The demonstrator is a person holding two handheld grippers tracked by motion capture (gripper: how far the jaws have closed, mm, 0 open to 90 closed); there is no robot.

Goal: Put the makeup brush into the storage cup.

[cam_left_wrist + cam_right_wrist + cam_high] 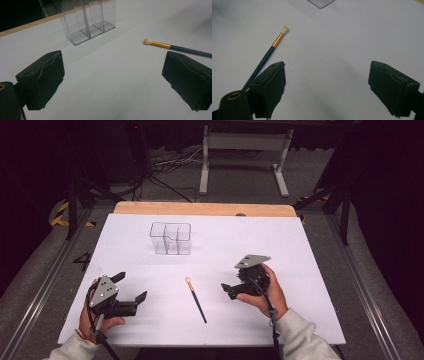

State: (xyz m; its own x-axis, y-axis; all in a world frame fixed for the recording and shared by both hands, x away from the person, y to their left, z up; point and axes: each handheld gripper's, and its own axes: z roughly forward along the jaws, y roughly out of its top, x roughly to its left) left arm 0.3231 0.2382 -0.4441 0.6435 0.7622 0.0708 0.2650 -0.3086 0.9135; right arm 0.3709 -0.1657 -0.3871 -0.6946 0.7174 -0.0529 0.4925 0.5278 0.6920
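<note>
A slim makeup brush with a dark handle, gold ferrule and pale tip lies flat on the white table, between my two grippers. A clear plastic organizer with three compartments stands upright farther back. My left gripper hovers left of the brush, open and holding nothing; its view shows the brush ahead at the right and the organizer ahead at the left. My right gripper sits right of the brush, open and holding nothing; the brush runs past its left jaw.
The table's far edge is a wooden strip. Beyond it on the floor stand a white metal frame and loose cables. Dark rails run along both sides of the table.
</note>
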